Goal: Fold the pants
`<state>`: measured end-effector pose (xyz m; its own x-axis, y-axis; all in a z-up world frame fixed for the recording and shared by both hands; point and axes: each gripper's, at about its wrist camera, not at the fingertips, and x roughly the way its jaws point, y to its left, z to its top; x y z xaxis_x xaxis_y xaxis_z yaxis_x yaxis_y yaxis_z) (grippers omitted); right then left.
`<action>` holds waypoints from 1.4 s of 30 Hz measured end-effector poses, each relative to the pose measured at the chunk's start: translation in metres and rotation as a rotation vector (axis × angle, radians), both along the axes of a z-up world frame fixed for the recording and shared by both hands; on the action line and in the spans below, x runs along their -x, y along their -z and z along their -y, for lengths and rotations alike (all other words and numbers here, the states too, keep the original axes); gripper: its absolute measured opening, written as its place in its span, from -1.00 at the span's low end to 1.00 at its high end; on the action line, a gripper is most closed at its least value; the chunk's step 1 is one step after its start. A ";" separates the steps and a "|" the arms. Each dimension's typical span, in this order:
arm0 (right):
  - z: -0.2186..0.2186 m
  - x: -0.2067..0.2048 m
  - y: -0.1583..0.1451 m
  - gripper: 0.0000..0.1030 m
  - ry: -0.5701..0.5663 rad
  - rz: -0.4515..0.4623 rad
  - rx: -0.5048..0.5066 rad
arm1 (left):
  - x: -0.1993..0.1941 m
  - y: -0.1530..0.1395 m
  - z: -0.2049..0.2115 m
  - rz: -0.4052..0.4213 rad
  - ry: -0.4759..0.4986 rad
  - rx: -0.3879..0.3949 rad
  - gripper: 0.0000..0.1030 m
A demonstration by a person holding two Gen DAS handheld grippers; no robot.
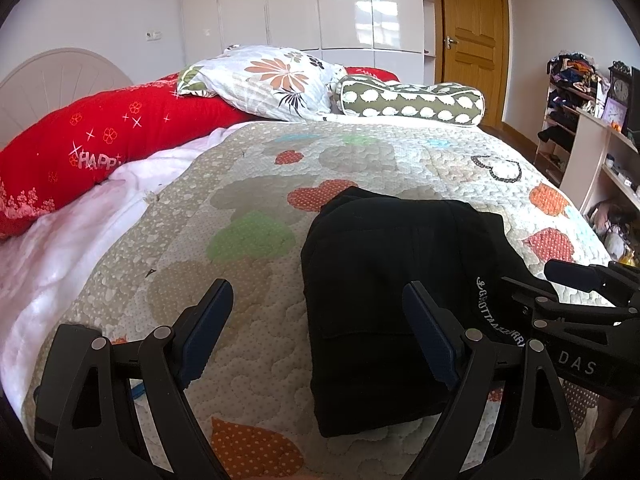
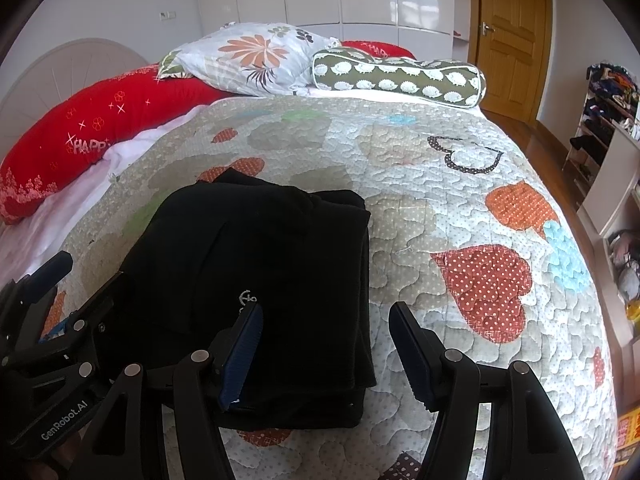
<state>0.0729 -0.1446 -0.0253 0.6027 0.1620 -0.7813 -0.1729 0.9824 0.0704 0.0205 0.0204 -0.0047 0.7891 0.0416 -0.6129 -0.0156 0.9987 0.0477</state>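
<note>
Nearest the left wrist camera, the left gripper (image 1: 316,312) hangs low over the quilt (image 1: 256,184) with its 2 fingers (image 1: 210,320) spread wide and nothing between them; the right-hand finger sits over the near-left edge of the black pants (image 1: 384,292). In the right wrist view, the right gripper (image 2: 326,332) is likewise spread and empty, its left finger over the pants (image 2: 256,280) and its other finger over bare quilt (image 2: 460,208) just beside the pile's right edge.

The pants lie on the near half of the bed, already stacked into a compact, roughly rectangular bundle of several layers, with white lettering on a band at its right side and a small anchor mark facing up. A red bolster (image 1: 100,140), a floral pillow (image 1: 264,80) and a green patterned bolster (image 1: 412,100) sit well apart at the head of the bed.

The folding looks nearly or fully done; what seems left is tidying. To do that well, I would press the layers flat from above, square the 2 long edges so they line up, and tuck the slight bulge at the far left corner. Any pinch should take all layers at once, or the top one will slide and undo the stack.
</note>
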 end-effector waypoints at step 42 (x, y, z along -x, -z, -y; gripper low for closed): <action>-0.001 0.000 0.003 0.26 -0.004 -0.008 0.008 | 0.000 -0.001 0.003 0.007 0.004 -0.006 0.70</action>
<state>0.0726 -0.1432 -0.0284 0.5957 0.1579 -0.7875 -0.1760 0.9823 0.0639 0.0204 0.0177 -0.0033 0.7933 0.0416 -0.6074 -0.0116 0.9985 0.0533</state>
